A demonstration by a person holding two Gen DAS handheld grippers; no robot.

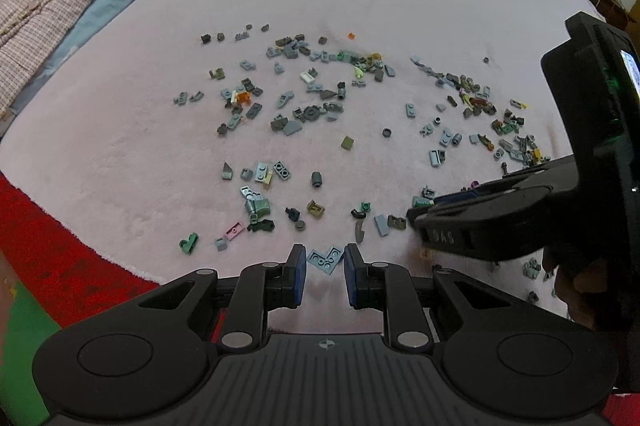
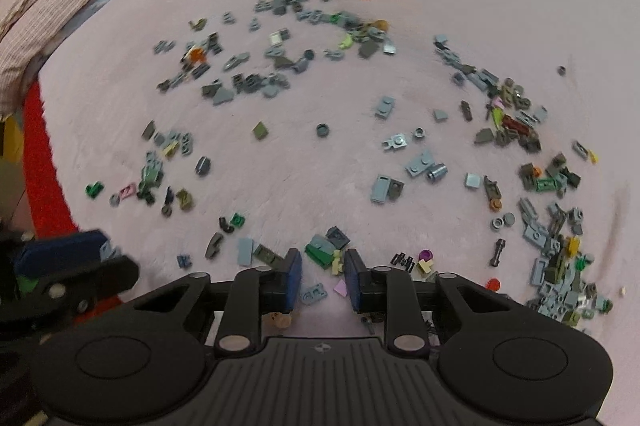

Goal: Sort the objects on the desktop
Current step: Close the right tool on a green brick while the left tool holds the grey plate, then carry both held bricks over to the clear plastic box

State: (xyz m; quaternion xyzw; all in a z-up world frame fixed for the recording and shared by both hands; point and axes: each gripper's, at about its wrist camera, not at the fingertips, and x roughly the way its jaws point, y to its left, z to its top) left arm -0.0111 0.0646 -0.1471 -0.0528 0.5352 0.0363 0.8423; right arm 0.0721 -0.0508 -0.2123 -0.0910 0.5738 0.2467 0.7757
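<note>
While the left gripper (image 1: 325, 268) pinches the light, stiff blue-grey corner plate (image 1: 325, 258) by its edges, the right gripper (image 2: 322, 274) closes on small bricks (image 2: 325, 253) at its twelve o'clock.

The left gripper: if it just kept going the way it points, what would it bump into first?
Probably the L-shaped light blue-grey brick, which the left gripper already seems to hold between its fingertips. Just beyond that lies the pink blanket, though depth is hard to judge here.
</note>
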